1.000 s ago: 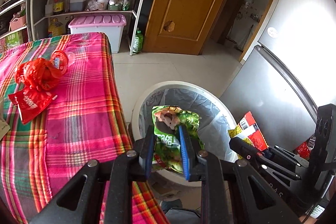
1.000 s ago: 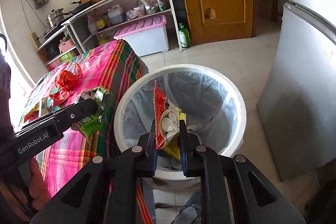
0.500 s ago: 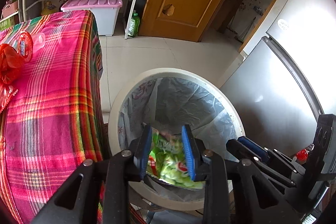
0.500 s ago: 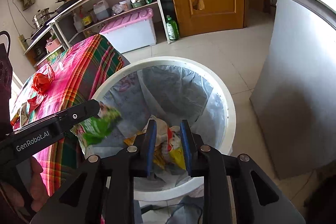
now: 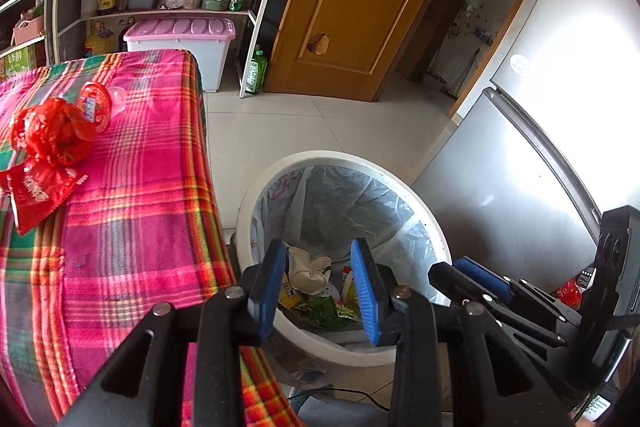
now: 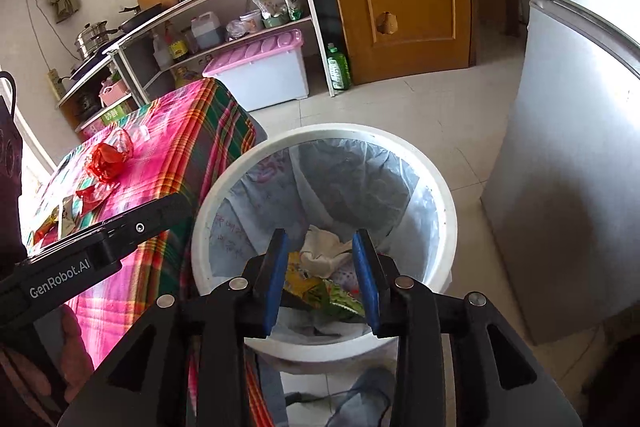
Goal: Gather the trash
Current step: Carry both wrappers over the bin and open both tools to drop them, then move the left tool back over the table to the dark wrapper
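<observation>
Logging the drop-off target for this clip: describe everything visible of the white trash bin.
The white trash bin is a round, open-topped plastic pail standing upright on the tiled floor, close beside the table's plaid cloth. A translucent grey bag liner lines its inside. At the bottom lie a crumpled white paper and green and yellow snack wrappers. No tongs touch it.

white lettering reading "genrobot.ai" stands on the black side of the left gripper (image 6: 86, 259), seen in the right wrist view. chinese characters in white show on the red snack wrapper (image 5: 34, 193) on the plaid tablecloth and on the green carton (image 5: 18, 61) by the shelves, too small to read. handwriting on the bin liner (image 6: 256, 223) is illegible.
</observation>
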Demonstrator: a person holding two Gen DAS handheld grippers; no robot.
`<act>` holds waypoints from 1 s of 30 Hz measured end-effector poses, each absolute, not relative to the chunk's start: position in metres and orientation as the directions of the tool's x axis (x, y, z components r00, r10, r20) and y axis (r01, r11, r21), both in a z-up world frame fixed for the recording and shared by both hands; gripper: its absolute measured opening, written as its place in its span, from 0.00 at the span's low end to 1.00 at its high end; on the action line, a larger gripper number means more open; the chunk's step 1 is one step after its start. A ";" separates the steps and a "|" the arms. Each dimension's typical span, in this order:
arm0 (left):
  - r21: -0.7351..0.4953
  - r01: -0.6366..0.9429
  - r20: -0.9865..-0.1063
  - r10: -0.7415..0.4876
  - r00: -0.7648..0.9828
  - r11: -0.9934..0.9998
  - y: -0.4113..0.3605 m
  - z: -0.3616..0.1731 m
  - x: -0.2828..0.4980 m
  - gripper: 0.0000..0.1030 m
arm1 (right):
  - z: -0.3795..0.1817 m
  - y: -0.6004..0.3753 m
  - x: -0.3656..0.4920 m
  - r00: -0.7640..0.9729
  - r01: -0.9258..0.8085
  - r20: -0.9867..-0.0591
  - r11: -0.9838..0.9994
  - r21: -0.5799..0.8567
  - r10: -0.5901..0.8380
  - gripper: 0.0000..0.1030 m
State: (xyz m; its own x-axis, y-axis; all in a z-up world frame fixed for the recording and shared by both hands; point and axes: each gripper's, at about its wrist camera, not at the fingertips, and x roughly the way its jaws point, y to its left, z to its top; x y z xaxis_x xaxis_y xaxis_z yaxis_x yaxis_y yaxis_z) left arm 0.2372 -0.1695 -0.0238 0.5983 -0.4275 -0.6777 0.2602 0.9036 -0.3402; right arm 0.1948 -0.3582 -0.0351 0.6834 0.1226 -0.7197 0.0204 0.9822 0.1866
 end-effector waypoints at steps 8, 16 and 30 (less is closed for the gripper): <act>-0.298 0.204 -0.654 -0.355 0.668 0.933 -0.113 -0.003 0.189 0.35 | -0.009 -0.306 0.163 0.703 -0.078 -0.686 0.979 0.187 0.187 0.33; -0.275 0.105 -0.644 -0.264 0.718 0.956 -0.049 0.002 0.144 0.35 | 0.000 -0.249 0.137 0.689 -0.189 -0.677 0.966 0.177 0.259 0.33; -0.259 -0.030 -0.649 -0.151 0.746 0.965 0.026 -0.011 0.099 0.35 | -0.005 -0.193 0.117 0.641 -0.304 -0.698 0.941 0.151 0.319 0.33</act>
